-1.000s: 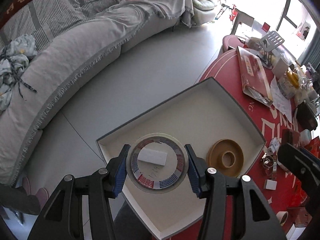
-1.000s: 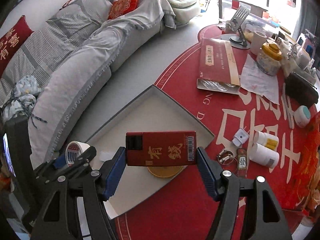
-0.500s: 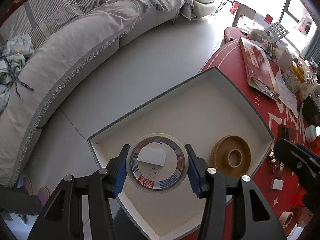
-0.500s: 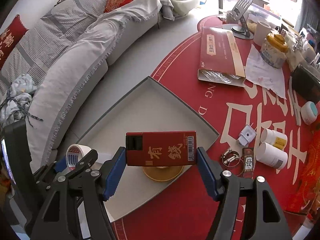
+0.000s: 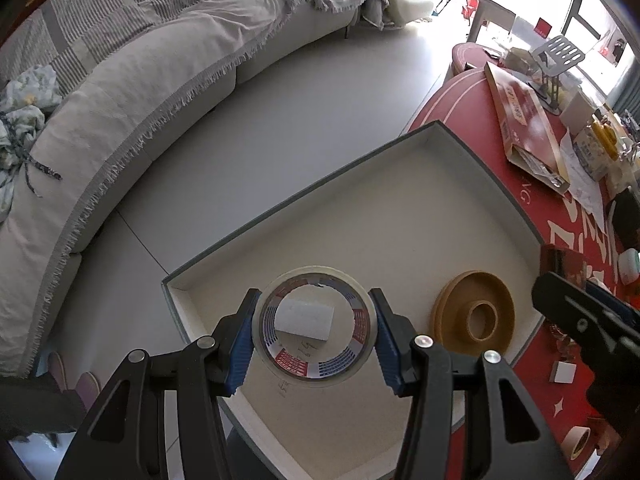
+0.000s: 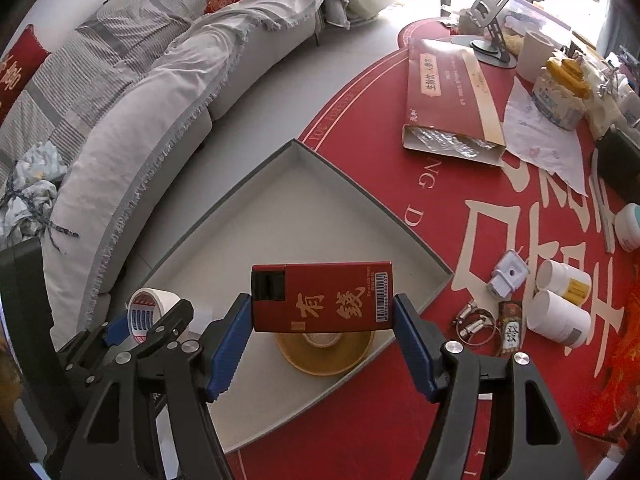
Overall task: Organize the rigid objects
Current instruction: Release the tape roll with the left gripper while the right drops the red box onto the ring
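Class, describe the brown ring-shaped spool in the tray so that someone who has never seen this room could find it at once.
Find the round red table, then the shallow grey-rimmed tray at its edge nearest the sofa. Lying flat on the tray floor is the brown spool, a wide disc with a raised hollow hub. Unlike the pale tape roll held nearby, it is plain tan and unprinted.

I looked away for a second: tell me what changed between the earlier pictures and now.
Both hand-held grippers sank toward the shallow grey box, which now looks larger in both views. The left hand-held gripper stays shut on the tape roll; the right hand-held gripper stays shut on the red box. Nothing was let go. The brown spool lies in the box as before.
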A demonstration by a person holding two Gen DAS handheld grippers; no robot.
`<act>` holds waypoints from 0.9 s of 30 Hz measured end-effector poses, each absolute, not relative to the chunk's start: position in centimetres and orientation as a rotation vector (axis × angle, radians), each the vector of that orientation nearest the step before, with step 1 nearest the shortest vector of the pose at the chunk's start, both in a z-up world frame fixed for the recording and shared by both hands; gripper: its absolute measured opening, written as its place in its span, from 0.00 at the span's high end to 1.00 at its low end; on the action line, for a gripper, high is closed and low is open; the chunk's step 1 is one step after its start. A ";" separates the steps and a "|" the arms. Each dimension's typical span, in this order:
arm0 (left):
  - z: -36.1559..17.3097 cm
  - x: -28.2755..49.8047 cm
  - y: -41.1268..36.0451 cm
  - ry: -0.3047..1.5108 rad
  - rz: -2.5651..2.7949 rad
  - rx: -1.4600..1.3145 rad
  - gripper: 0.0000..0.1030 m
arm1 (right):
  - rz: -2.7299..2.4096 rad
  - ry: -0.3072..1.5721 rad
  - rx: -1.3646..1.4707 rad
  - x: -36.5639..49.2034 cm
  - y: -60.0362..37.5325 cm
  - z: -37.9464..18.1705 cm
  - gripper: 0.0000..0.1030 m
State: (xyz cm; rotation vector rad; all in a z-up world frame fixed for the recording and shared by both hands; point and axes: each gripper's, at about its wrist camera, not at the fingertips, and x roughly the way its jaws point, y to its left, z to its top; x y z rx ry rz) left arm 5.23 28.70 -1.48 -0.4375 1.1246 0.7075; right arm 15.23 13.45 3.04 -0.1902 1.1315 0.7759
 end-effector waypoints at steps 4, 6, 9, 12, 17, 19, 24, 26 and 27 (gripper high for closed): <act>-2.7 5.7 28.9 1.150 0.681 -0.453 0.45 | 0.773 1.148 -0.207 15.6 14.6 1.9 0.32; -3.6 6.0 28.8 1.167 0.652 -0.455 0.34 | 0.781 1.159 -0.219 15.7 15.1 1.2 0.32; -4.5 6.2 28.5 1.189 0.627 -0.451 0.16 | 0.805 1.175 -0.254 15.6 15.6 0.2 0.24; -4.6 6.1 28.0 1.197 0.625 -0.444 0.07 | 0.781 1.126 -0.269 15.4 14.5 0.7 0.06; -4.0 5.7 27.0 1.180 0.635 -0.430 0.00 | 0.571 1.033 -0.211 16.9 7.0 1.3 0.06; -3.9 5.7 26.7 1.181 0.626 -0.436 0.00 | 0.413 1.024 -0.145 18.6 3.2 0.3 0.06; -3.4 5.3 25.5 1.190 0.598 -0.409 0.00 | 0.236 1.117 -0.145 21.9 -0.8 -3.8 0.06; -3.3 5.1 25.1 1.193 0.588 -0.402 0.00 | 0.205 1.092 -0.129 22.4 -1.3 -4.6 0.06; -3.2 4.9 25.0 1.194 0.583 -0.399 0.00 | 0.202 1.077 -0.121 22.4 -1.3 -4.8 0.06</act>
